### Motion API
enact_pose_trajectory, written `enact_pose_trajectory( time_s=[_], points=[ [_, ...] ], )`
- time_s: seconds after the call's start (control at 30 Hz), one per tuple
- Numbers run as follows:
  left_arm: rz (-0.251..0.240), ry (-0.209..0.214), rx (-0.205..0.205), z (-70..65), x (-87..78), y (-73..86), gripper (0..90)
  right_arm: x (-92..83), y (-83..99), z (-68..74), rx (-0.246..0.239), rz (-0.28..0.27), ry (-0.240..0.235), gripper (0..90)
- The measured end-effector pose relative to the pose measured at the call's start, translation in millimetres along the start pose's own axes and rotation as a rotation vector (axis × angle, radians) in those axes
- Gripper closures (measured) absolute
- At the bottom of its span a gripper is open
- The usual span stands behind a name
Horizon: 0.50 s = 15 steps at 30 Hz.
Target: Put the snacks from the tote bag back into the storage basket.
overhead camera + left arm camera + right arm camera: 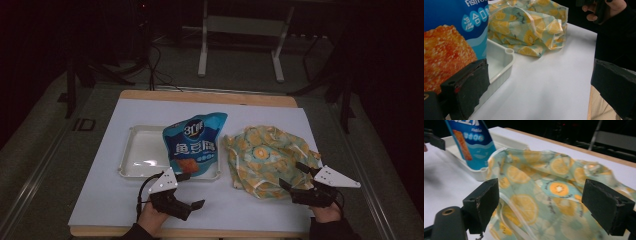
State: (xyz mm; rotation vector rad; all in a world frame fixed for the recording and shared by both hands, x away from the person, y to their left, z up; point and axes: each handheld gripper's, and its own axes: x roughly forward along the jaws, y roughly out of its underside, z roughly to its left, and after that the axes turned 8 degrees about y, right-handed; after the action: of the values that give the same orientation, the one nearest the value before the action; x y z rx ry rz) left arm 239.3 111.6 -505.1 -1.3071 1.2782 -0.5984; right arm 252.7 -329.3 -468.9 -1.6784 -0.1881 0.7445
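Jaws of the right gripper (296,177) were spread wide over the near right edge of the crumpled lemon-print bag (267,155), nothing gripped. The left gripper (193,190) was released too, just near of the snack bag (194,145) propped in the white tray (137,150).

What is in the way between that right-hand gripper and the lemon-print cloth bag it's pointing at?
Nothing visible. The right gripper has its jaws open wide right at the near edge of the lemon-print bag, with the fabric already showing between them. The blue snack bag stands off to the side in the white tray.
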Motion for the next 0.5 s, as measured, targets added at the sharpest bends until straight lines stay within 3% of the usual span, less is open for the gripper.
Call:
enact_pose_trajectory(
  time_s=[0.27, 0.5],
  points=[
    [-0.010, 0.017, 0.014, 0.4, 10.3, -4.8, 2.4, -6.3, 6.4, -4.9, 0.019, 0.001, 0.049, 14.1],
    [-0.020, 0.029, 0.023, 0.0, 13.3, -8.1, 2.4, -4.4, 8.0, -5.6, 0.024, 0.006, 0.044, 14.2]
  ],
)
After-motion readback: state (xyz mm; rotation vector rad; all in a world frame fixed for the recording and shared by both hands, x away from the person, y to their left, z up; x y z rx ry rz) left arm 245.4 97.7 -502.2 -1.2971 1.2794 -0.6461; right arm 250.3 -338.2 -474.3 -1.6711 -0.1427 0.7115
